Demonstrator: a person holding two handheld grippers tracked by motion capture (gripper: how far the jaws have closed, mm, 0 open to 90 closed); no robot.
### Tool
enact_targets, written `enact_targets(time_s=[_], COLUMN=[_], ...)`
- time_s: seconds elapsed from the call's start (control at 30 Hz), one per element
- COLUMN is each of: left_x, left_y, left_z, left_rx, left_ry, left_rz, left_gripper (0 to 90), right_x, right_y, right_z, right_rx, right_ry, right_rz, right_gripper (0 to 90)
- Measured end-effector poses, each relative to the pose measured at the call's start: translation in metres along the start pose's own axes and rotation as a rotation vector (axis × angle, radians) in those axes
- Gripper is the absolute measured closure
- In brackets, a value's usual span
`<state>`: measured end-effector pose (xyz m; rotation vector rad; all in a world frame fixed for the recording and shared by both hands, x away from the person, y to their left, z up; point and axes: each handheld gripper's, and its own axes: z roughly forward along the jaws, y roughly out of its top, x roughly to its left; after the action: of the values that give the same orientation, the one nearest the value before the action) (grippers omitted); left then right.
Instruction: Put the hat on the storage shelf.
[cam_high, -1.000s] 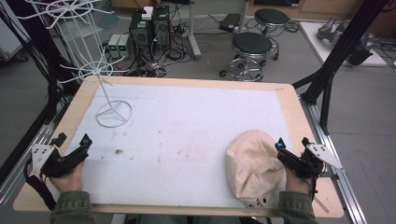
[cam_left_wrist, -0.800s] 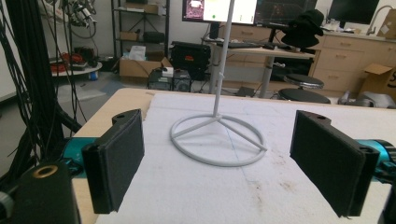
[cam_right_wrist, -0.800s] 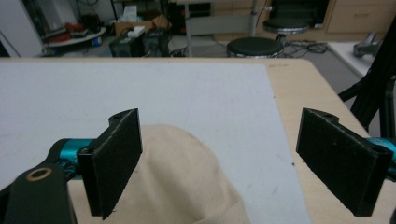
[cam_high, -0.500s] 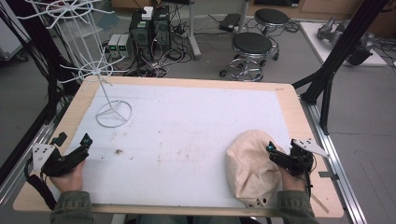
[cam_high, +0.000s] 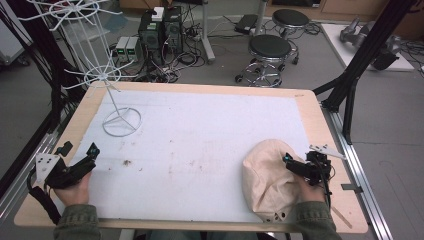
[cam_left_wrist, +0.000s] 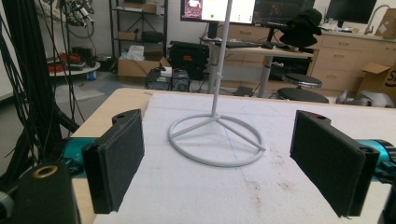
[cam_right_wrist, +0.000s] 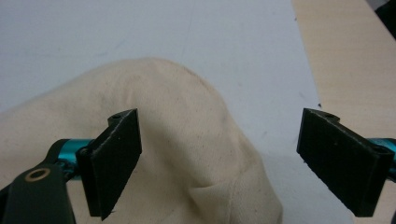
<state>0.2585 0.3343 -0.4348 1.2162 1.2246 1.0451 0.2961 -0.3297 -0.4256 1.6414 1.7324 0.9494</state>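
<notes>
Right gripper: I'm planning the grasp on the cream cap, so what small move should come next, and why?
Probably lower the right gripper a little further onto the cream cap and then close. Its jaws stand wide open over the cap's near edge, with cloth under the one jaw and the white mat under the other, so nothing is gripped yet.
</notes>
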Motion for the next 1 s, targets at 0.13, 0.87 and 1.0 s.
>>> enact_targets(time_s=[0.13,0.87,1.0], left_x=[0.001,0.001,0.0], left_y=[0.0,0.0,0.0], left_z=[0.0,0.0,0.0], left_rx=[0.003,0.003,0.001], left_ry=[0.001,0.002,0.002], left_rz=[0.0,-0.004,-0.004], left_gripper=[17.9,17.9,17.9], right_x=[0.002,0.012,0.015], right_y=[-0.002,-0.01,-0.011], right_z=[0.008,0.013,0.011], right_rx=[0.086,0.217,0.189], right_ry=[-0.031,-0.089,-0.102], right_rz=[-0.011,0.007,0.043], right_gripper=[13.1,37.1,51.9])
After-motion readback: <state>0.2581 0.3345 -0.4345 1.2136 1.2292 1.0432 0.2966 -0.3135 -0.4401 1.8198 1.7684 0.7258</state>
